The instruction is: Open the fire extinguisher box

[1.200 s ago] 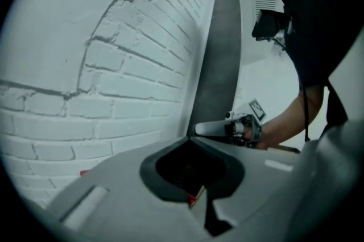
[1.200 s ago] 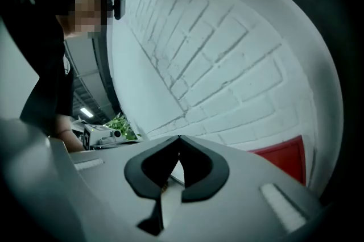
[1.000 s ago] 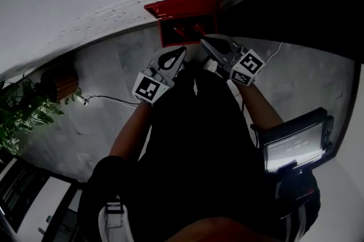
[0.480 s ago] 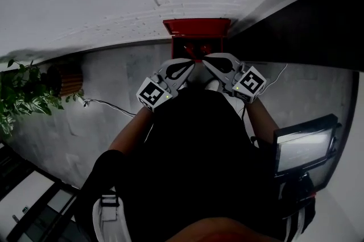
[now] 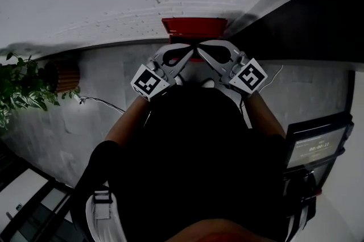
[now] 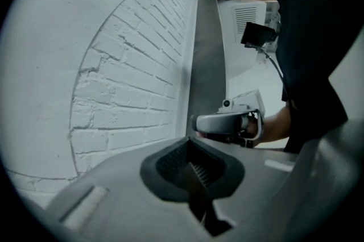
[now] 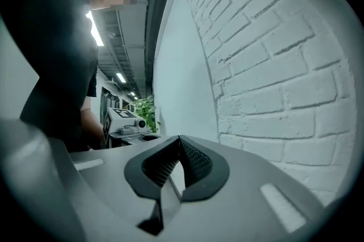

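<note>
Right gripper (image 7: 178,147): jaws pressed together, tips meeting, nothing between them. White brick wall (image 7: 273,65) fills the frame beyond the tips and to their right. Left of the wall, farther back: left gripper (image 7: 126,121) with its marker cube on top, and a green plant (image 7: 148,104) beyond it. Person's dark shirt (image 7: 51,65) farthest left of the wall.

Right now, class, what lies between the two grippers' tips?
Head view: only a narrow bare gap separates left gripper and right gripper; the fire extinguisher box shows behind it.
</note>
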Action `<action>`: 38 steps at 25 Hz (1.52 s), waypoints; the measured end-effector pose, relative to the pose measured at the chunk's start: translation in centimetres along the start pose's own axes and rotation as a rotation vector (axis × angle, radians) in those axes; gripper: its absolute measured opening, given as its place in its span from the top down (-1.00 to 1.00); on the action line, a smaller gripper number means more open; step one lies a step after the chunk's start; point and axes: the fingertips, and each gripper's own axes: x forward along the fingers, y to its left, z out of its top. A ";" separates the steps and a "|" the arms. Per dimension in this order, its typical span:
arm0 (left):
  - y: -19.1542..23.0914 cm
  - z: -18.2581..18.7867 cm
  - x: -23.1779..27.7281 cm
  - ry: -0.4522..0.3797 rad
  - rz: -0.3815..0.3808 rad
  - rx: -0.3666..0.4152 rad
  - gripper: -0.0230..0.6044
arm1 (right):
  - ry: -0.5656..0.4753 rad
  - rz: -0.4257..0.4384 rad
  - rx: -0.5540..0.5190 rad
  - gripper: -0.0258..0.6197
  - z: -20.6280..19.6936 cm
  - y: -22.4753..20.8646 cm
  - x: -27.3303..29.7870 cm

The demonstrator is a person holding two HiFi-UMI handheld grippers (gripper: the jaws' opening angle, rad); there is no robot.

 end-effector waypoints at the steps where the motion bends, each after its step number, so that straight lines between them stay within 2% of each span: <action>1: 0.0 0.2 0.1 -0.002 -0.003 0.012 0.92 | -0.004 -0.006 -0.009 0.89 0.2 -0.2 0.1; 3: 0.1 0.3 0.3 -0.001 -0.008 0.030 0.92 | -0.004 -0.013 -0.019 0.89 0.4 -0.4 0.3; 7: 0.2 0.7 0.3 0.012 0.001 0.014 0.92 | -0.004 -0.021 -0.014 0.89 0.4 -0.7 0.6; 13: 0.7 0.4 0.5 0.002 0.010 0.050 0.92 | -0.001 -0.018 0.006 0.89 0.0 -0.7 0.6; 25: 0.3 0.0 0.8 0.002 -0.002 0.023 0.92 | 0.000 -0.051 0.030 0.89 -0.9 -0.8 0.3; 38: 0.4 -0.1 0.7 0.009 -0.002 0.031 0.92 | -0.004 -0.068 0.043 0.89 -1.6 -1.0 0.0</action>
